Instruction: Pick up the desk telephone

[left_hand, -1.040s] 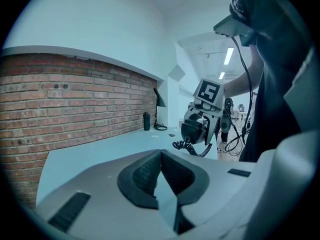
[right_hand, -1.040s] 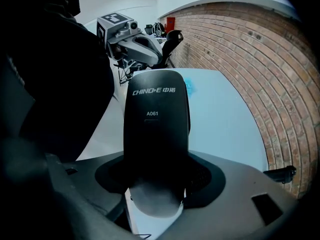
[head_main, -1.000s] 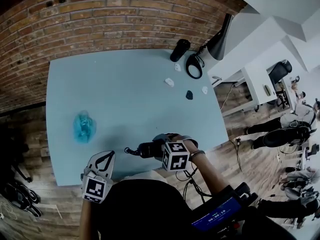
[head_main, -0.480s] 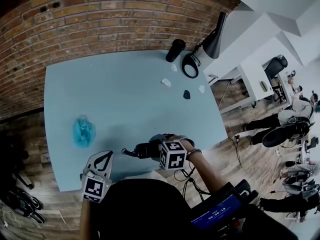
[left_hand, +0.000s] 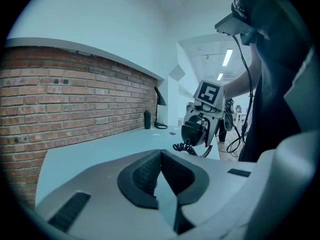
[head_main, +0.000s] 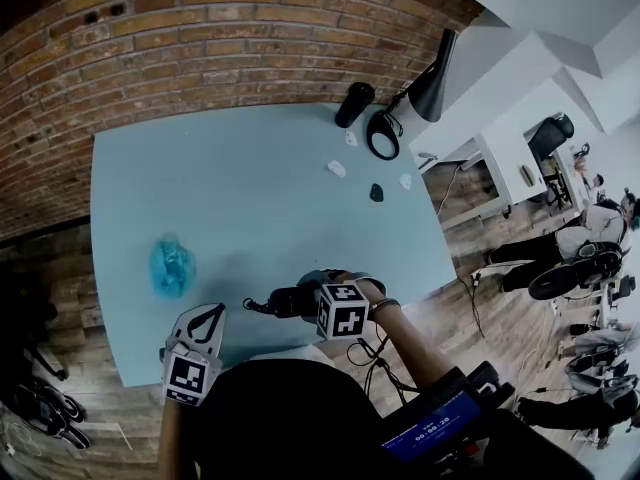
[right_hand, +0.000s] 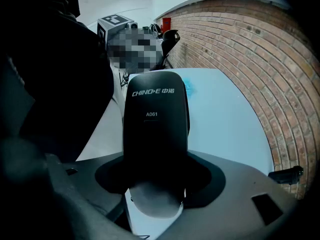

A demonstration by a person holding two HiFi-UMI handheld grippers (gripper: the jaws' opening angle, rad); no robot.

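Near the lower middle of the head view, the right gripper (head_main: 308, 300) was clamped on the black telephone handset (head_main: 288, 300), over the near edge of the pale blue table (head_main: 250, 198). In the right gripper view the handset (right_hand: 156, 124) stood between the two jaws, which pressed on its sides; its back faced the camera, printed "CHINO-E" and "A061". The left gripper view, looking across the table, showed the same handset (left_hand: 192, 131) held under the marker cube (left_hand: 208, 94), with a coiled cord (left_hand: 187, 147) curling beneath it toward the tabletop.

At the lower left of the head view, the left gripper (head_main: 208, 320) hung just beside the table's near edge, apart from the handset. Its own view showed the jaws pressed together with nothing between them.

Left of centre on the table lay a crumpled blue thing (head_main: 170, 265), well apart from both grippers. Toward the upper right corner of the table stood a black cylinder (head_main: 354, 104), and just beside it the ring-shaped base (head_main: 383, 133) of a black lamp (head_main: 435, 63). A few small white bits (head_main: 337, 168) and one small dark piece (head_main: 376, 192) lay near them. A brick wall (head_main: 200, 38) ran along the top of the frame.
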